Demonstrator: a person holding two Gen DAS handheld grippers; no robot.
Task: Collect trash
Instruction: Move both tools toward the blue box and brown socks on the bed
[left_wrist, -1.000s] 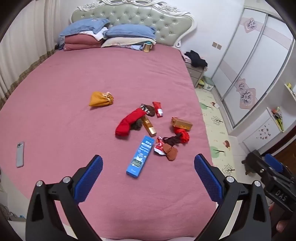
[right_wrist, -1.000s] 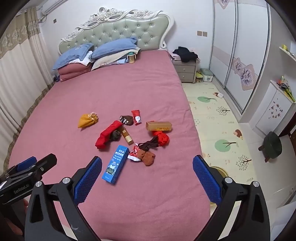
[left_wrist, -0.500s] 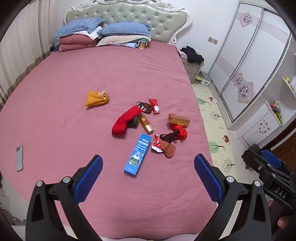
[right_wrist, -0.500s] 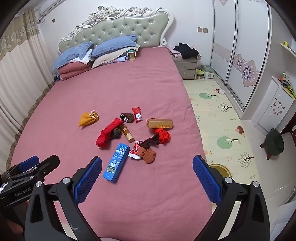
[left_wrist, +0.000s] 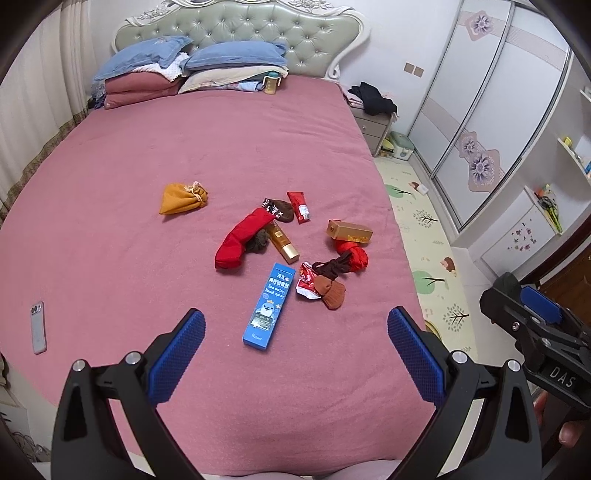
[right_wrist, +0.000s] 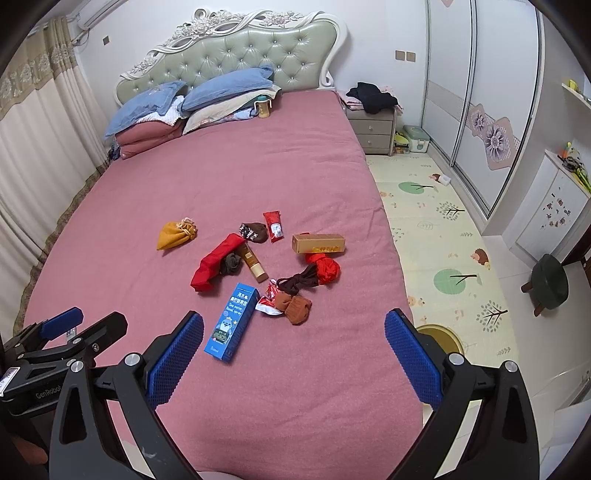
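Observation:
On the pink bed lies a cluster of items: a blue nasal-spray box, a gold box, a gold tube, a red sachet, a crumpled red-white wrapper, and red and brown socks. An orange pouch lies apart to the left. My left gripper is open and empty above the bed's near edge. My right gripper is open and empty beside it.
A phone lies at the bed's left edge. Pillows and a bottle are at the headboard. A nightstand, play mat, a round bin, a stool and wardrobe stand right of the bed.
Both grippers have drawn back and slightly up from the bed, so the item cluster sits a little farther off. Both stay open. Nothing on the bed has moved.

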